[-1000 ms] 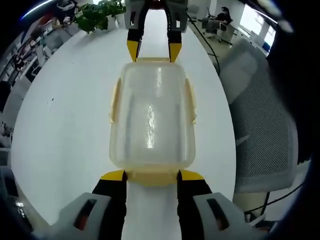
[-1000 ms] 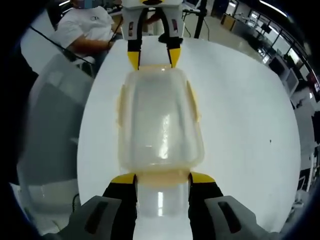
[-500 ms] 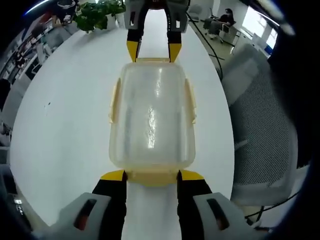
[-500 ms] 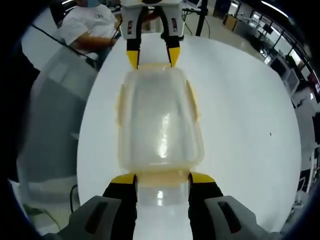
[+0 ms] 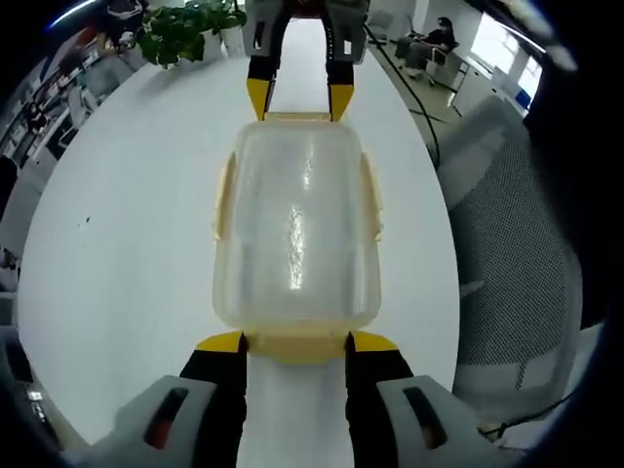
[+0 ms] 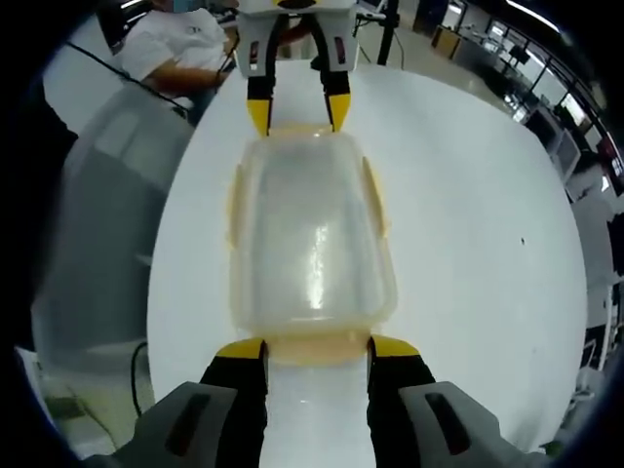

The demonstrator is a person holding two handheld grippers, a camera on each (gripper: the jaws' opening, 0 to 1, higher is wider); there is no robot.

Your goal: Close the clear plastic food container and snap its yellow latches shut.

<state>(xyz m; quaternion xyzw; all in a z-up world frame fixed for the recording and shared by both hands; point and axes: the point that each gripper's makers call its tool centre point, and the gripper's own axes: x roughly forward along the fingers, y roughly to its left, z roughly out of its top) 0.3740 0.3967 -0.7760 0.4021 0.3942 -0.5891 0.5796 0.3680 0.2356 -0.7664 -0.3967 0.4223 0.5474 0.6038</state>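
The container (image 5: 295, 234) lies lengthwise between left claw (image 5: 295, 341) and right claw (image 6: 317, 347).

Left claw (image 5: 296, 343) and right claw (image 6: 317, 349) face each other, jaws parted.

A round white table (image 5: 117, 224) spread wide and glossy under bright overhead light. A leafy green plant (image 5: 185, 27) sat at its far edge, and a grey mesh chair (image 5: 507, 244) stood just beside it. In the right gripper view, a person in a white shirt (image 6: 175, 49) sat beyond the table, with office desks (image 6: 546, 97) stretching back behind.
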